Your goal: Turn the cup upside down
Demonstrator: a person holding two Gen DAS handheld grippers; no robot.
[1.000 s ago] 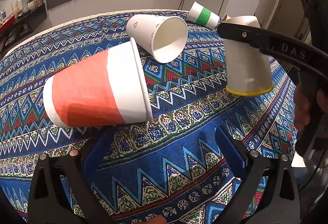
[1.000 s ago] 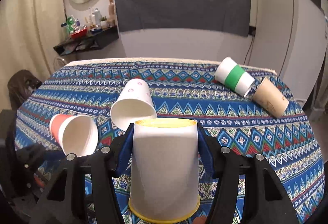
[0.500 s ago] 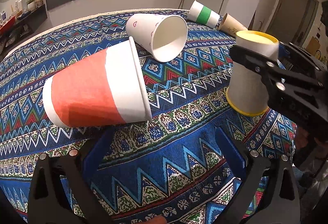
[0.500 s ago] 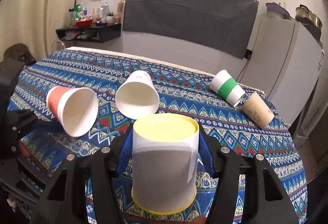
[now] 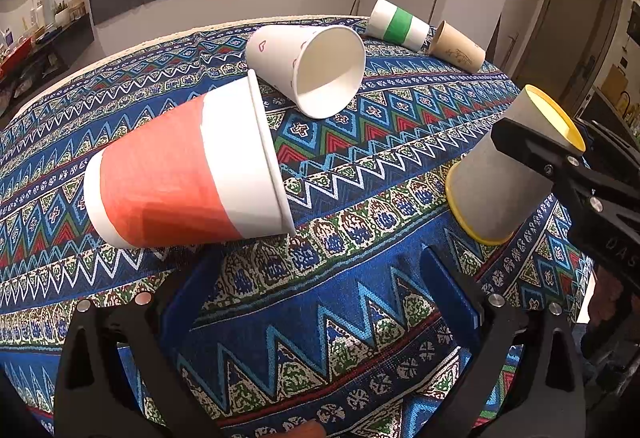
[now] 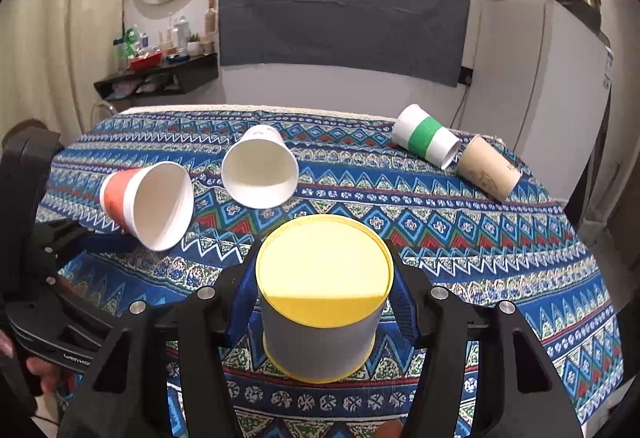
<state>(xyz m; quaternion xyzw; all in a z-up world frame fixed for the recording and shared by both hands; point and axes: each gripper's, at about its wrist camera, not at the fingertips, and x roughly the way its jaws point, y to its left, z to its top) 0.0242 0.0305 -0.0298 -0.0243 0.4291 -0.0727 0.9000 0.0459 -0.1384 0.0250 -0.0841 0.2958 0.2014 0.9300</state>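
1. The right hand-held gripper (image 6: pixel 323 302) grasps the yellow-rimmed cup (image 6: pixel 320 334), mouth down and tilted, at the near right of the desk (image 5: pixel 320 338); whether its rim touches the cloth cannot be told.
2. The left hand-held gripper (image 5: pixel 316 298) is released, hovering near the red cup (image 5: pixel 180 173), which lies on its side.
3. A white cup (image 5: pixel 308 65), a green cup (image 5: pixel 396 23) and a brown cup (image 5: pixel 458 51) lie farther back.

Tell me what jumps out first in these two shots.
The right hand-held gripper clamps a grey, yellow-rimmed cup upside down over the patterned tablecloth. Left of it, a red-banded cup lies on its side before the open left hand-held gripper, with three more toppled cups behind.
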